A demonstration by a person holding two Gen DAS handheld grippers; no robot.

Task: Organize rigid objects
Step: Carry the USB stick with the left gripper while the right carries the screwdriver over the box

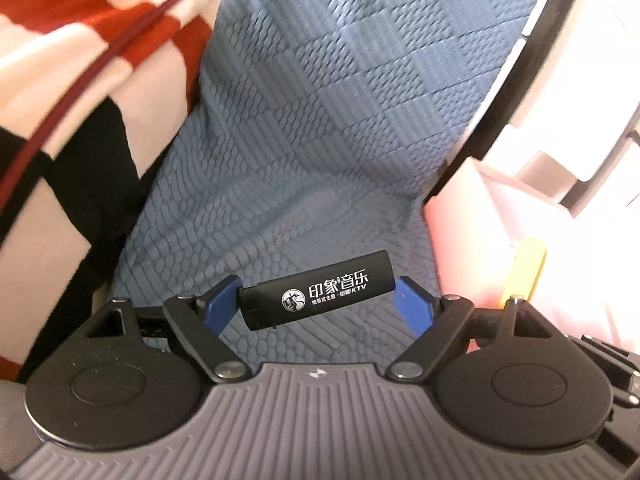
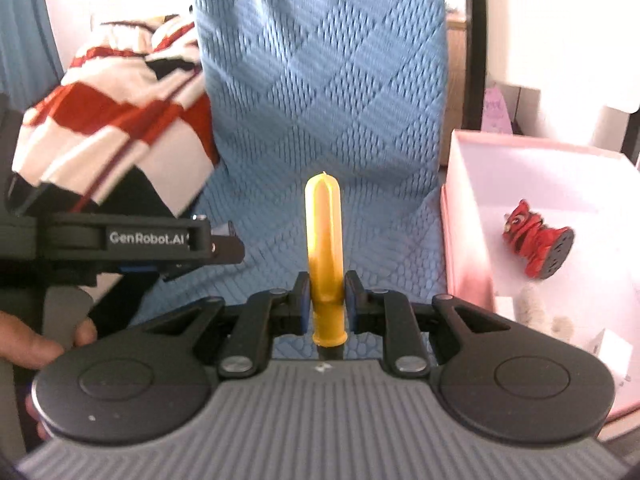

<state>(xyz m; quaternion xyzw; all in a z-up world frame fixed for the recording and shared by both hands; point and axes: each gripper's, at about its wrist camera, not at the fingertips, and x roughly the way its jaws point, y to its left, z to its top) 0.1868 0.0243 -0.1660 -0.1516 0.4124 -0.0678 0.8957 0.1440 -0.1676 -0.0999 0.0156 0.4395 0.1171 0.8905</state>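
While over blue quilted cover (image 2: 320, 80): left gripper (image 1: 318, 300) wide-set, pads clamping black lighter (image 1: 316, 290) endwise; right gripper (image 2: 325, 304) pinched tight on yellow tube (image 2: 323, 232), upright. Pink box (image 2: 472, 216) at cover's right edge, red figurine (image 2: 536, 246) inside. Striped cloth (image 2: 116, 120) at left edge.

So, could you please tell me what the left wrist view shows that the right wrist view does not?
Only the left wrist view shows the black printed lighter gripped endwise by the left gripper. Only the right wrist view shows the red figurine lying inside the pink box. Both show the yellow plastic tube, the blue quilted cover and the red, white and black cloth.
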